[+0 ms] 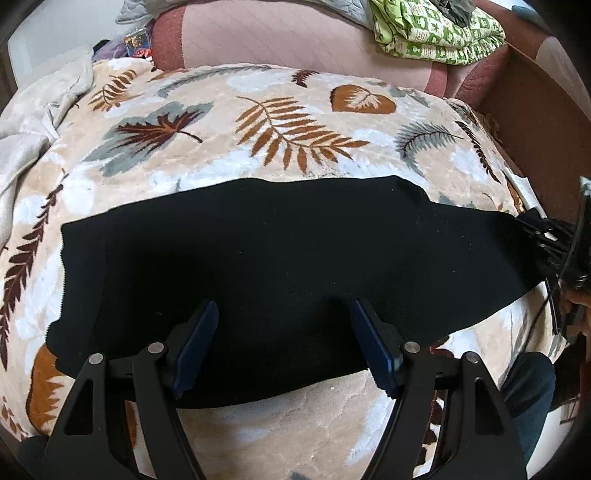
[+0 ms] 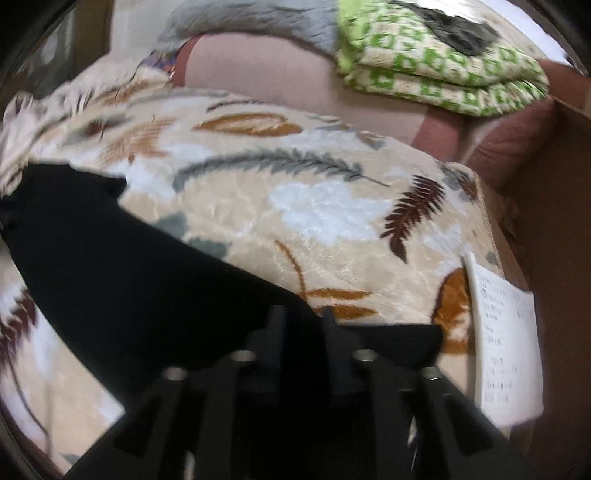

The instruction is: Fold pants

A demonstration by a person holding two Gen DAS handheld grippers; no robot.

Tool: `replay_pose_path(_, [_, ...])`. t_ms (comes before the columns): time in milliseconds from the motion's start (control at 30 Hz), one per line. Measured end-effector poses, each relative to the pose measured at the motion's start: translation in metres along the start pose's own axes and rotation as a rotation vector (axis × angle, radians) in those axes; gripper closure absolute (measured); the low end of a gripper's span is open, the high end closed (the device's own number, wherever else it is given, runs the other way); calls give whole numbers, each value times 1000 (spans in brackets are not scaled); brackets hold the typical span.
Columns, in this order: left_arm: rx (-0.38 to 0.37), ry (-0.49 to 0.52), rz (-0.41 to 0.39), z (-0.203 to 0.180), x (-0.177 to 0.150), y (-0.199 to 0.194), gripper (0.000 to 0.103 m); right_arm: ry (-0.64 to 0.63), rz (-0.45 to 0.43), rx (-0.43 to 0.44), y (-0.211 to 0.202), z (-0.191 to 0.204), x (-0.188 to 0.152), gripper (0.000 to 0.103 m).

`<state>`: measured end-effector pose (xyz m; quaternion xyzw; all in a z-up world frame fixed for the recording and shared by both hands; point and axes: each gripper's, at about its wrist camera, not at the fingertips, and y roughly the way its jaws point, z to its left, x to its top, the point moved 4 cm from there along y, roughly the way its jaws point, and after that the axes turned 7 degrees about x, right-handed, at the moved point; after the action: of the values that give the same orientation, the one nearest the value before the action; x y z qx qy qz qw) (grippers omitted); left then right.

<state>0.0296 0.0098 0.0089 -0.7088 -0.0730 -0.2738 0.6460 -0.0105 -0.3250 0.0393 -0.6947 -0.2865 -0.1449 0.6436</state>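
Pants (image 1: 266, 266): black, lying flat in one long band across the near part of the leaf-patterned blanket (image 1: 258, 122), with a folded green-and-white quilt (image 1: 436, 33) well beyond the blanket's far edge. Left gripper (image 1: 284, 339): jaws wide apart over the pants' near edge on the blanket, blue pads (image 1: 199, 343) clear of the cloth, nothing held. Right gripper (image 2: 301, 332): at the pants' narrow end by the blanket's right side near a white printed label (image 2: 506, 343), jaws narrow; the blurred black-on-black view does not show whether they pinch the cloth.
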Motion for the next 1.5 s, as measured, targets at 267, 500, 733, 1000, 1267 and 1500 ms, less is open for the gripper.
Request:
replay_pose_path(267, [42,6,-63,1,3,-18,29,120,-126,234,-45,59,16,47])
replay_pose_path(500, [66,-11,-80,13,1,-26,29,124,-140,388,-29,138,28,46])
replay_pose_path(733, [90,-57,-68,32,-8,-20,29,143,-92,395,3,175,31,46])
replay_pose_path(1000, [99,-66,-60,37,-25,-5,27,155,-32,346,17,185,12,46])
replay_pose_path(1267, [99,-79,-94,33,-20,-21,27,182,-49,344,1,175,9,46])
replay_pose_path(1500, [99,-38,-134,15,-8,-32,27,262,-80,310,-16,146,10,43])
